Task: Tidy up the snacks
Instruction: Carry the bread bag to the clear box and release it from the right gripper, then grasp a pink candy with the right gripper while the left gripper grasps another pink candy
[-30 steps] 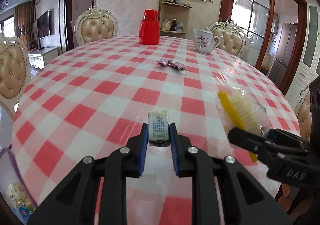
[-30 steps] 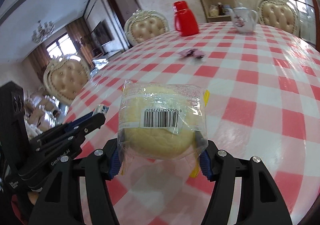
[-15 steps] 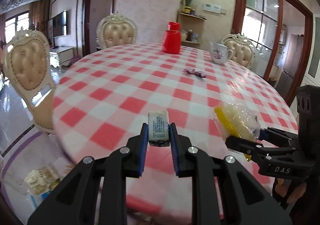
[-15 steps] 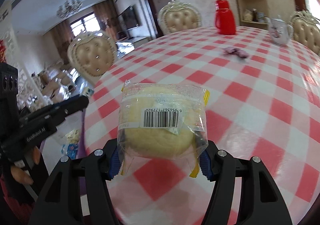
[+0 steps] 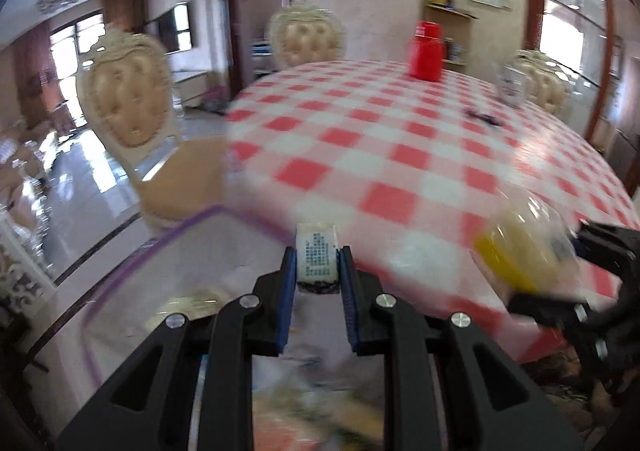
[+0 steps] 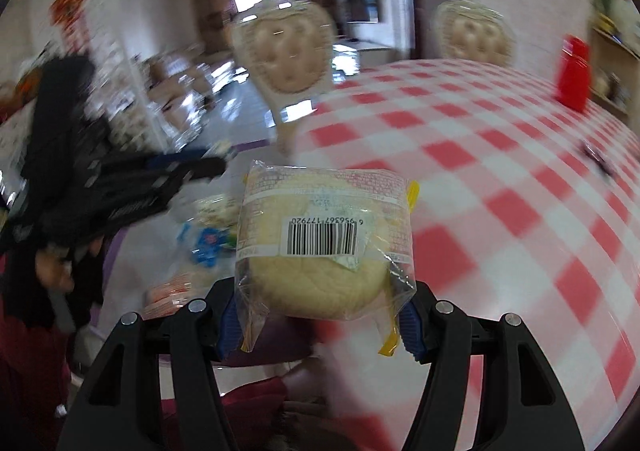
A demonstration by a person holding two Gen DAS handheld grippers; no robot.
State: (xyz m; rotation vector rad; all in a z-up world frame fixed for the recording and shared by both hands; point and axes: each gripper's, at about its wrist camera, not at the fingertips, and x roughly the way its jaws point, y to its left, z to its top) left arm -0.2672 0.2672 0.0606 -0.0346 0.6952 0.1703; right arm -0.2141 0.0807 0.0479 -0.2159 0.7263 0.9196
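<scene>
Left gripper [image 5: 317, 267] jaws pinch a small white printed snack packet [image 5: 317, 257]; right gripper [image 6: 317, 314] jaws, half-spread, clamp a clear-wrapped round yellow bun [image 6: 320, 243], desk [image 6: 500, 179] at two o'clock.

both grippers swung left — off table [image 5: 400, 155], over bin [image 5: 132, 271]

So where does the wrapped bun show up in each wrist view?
Left wrist: wrapped bun at the right edge, blurred, in the right gripper.
Right wrist: bun centre frame, clamped between the jaws, barcode facing the camera.
Shared landmark: red jug on the checked table.
</scene>
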